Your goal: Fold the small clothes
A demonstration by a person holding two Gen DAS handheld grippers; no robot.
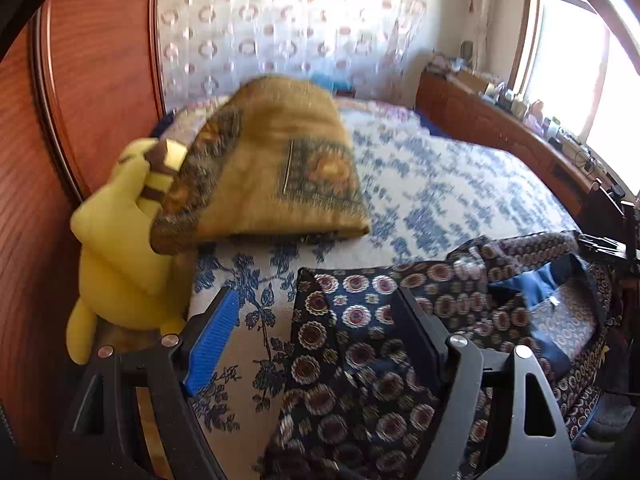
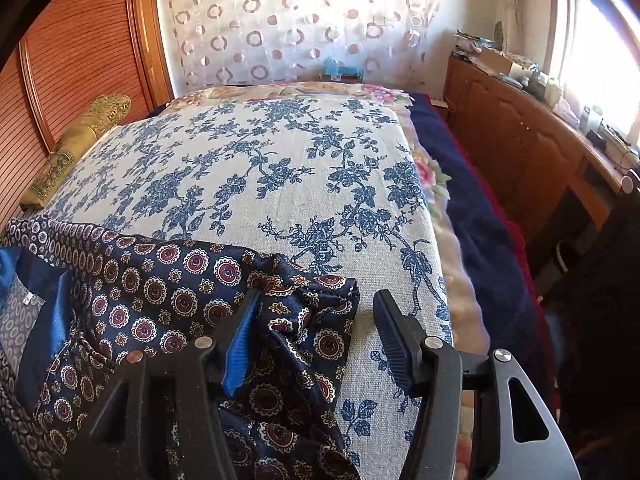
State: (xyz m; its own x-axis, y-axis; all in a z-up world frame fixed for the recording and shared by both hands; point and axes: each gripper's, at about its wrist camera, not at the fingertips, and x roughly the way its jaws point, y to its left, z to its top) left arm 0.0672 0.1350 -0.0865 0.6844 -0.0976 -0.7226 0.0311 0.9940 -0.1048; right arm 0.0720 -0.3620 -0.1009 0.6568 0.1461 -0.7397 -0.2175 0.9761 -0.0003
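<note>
Silky navy fabric printed with red-and-cream medallions, the small garment (image 2: 168, 280), is lying crumpled along the near edge of the blue-floral bedspread (image 2: 280, 168), its long axis running across the bed from one gripper to the other. The left gripper (image 1: 316, 332) is hovering with its jaws spread wide, the garment's left end lying between and under its fingers but not clamped. The right gripper (image 2: 316, 340) is likewise standing wide open; the garment's bunched right corner is sitting against its blue-padded inner finger (image 2: 240, 356), while the outer finger is hanging over bare bedspread. Neither tool is gripping cloth. Each end of the garment is thus lying nearest its own gripper, so the coming grasp probably calls for both closing on opposite ends to spread it flat. A folded mustard blanket (image 1: 272, 160) and a yellow plush toy (image 1: 116, 240) are resting beyond, by the wooden headboard (image 1: 80, 100).
</note>
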